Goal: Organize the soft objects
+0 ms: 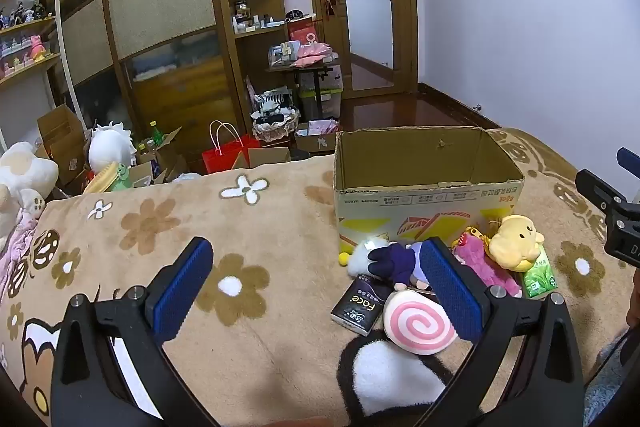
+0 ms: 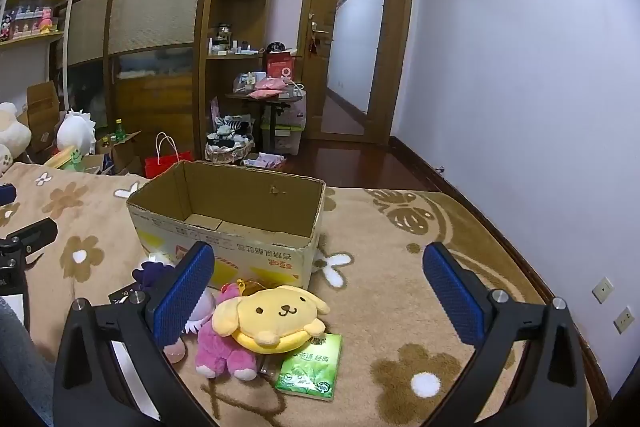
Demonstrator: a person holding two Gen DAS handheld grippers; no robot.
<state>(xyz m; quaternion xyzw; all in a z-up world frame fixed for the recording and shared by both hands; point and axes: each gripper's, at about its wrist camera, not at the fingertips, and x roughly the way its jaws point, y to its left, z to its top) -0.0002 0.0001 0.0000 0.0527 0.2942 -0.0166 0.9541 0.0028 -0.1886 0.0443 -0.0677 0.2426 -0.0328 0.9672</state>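
Note:
An open cardboard box [image 1: 428, 203] [image 2: 224, 223] stands on the flowered blanket. In front of it lie soft toys: a yellow dog plush [image 1: 516, 241] [image 2: 276, 319], a pink plush [image 1: 488, 267] [image 2: 220, 351], a purple-and-white doll [image 1: 388, 259] [image 2: 154, 273] and a pink swirl cushion [image 1: 418, 323]. A black tissue pack [image 1: 358, 305] and a green tissue pack [image 1: 540, 279] [image 2: 310, 367] lie among them. My left gripper [image 1: 316, 287] is open, left of the pile. My right gripper [image 2: 316, 291] is open above the yellow plush, empty.
The blanket [image 1: 240, 267] covers a bed. Beyond its far edge are a red bag [image 1: 224, 153], boxes, white plush toys [image 1: 108, 147], a wardrobe and a door [image 1: 364, 3]. A white wall [image 2: 520, 67] runs along the right.

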